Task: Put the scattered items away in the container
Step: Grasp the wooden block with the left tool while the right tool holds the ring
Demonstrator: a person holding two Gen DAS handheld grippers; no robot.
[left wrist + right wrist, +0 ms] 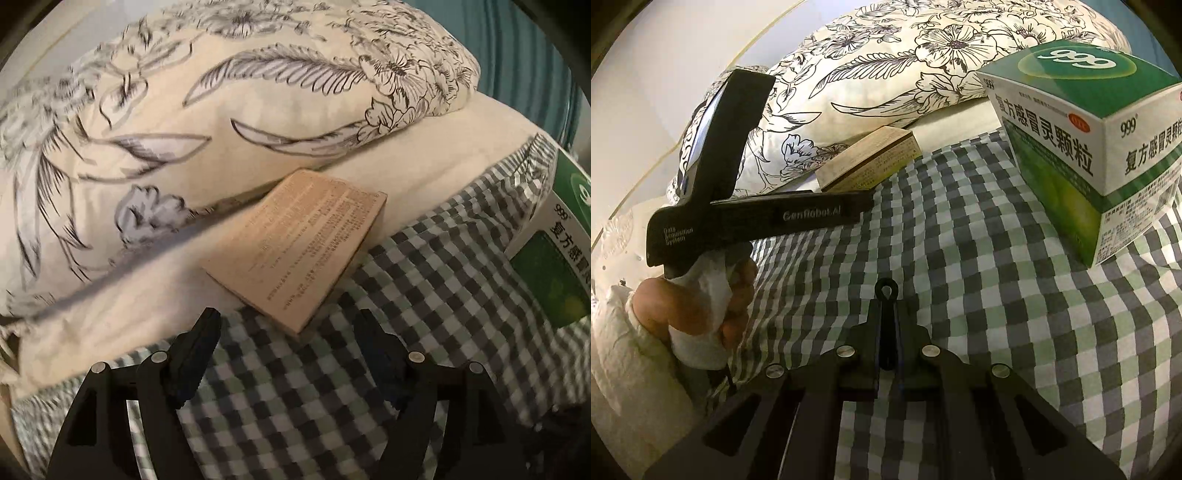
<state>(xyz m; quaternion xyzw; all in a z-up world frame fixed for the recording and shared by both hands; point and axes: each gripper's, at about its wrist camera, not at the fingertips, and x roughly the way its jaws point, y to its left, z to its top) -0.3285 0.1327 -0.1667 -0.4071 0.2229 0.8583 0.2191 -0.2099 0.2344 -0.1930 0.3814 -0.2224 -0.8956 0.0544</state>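
Floral pillow (207, 122) behind tan box (299, 251)

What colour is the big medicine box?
Green and white box; clearest in the right wrist view.

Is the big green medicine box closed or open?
Closed. The green box sits on the checked cloth with its top face flat and no flap lifted.

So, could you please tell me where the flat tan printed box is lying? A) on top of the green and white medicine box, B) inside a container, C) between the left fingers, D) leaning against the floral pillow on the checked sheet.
D: the flat tan printed box leans on the floral pillow, its lower end on the checked sheet.
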